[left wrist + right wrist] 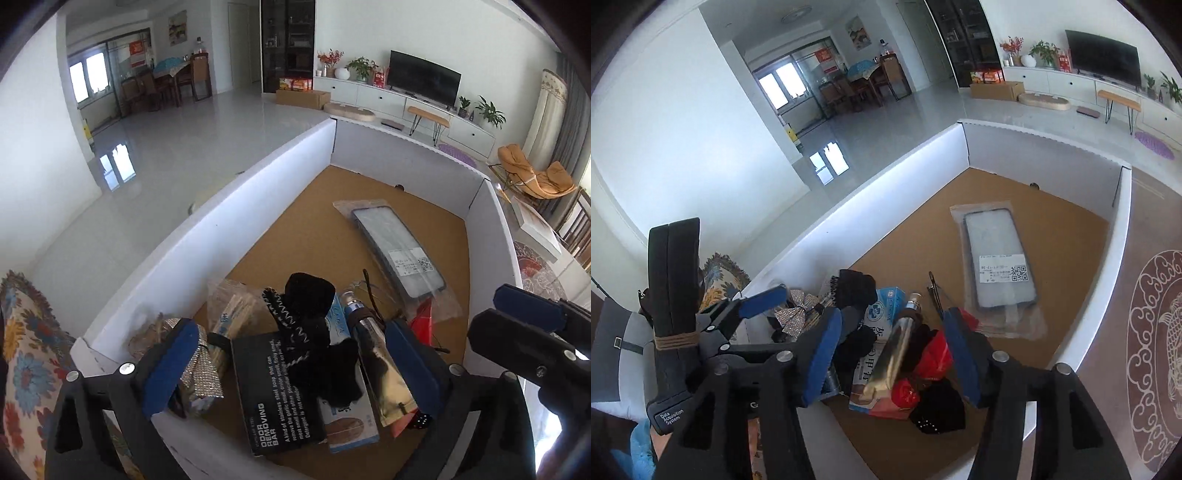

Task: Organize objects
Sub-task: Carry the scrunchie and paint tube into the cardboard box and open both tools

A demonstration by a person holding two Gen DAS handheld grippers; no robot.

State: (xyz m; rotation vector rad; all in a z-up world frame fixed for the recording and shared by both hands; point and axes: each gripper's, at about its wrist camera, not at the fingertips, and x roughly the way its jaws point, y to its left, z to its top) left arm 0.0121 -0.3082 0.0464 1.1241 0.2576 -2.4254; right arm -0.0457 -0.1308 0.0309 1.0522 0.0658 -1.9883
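Observation:
A white-walled box (229, 218) with a cork-brown floor holds the objects. At its near end lies a pile: a black "Odor Removing Bar" box (269, 391), a black knitted cloth (310, 295), a blue-and-white carton (882, 306), a gold tube (897, 347), a red item (936, 354) and a rhinestone bow (794, 314). A bagged phone screen (399, 251) lies flat further in. My left gripper (288, 369) hovers over the pile, open wide, nothing pressed. My right gripper (890, 354) hangs beside it, open, with the tube below the gap and untouched.
A floral cushion (26, 350) lies left of the box. A patterned rug (1156, 332) lies to its right. The box's far half shows bare cork floor (1052, 206). Beyond are a glossy tiled floor, a TV unit (424, 77) and an orange chair (532, 173).

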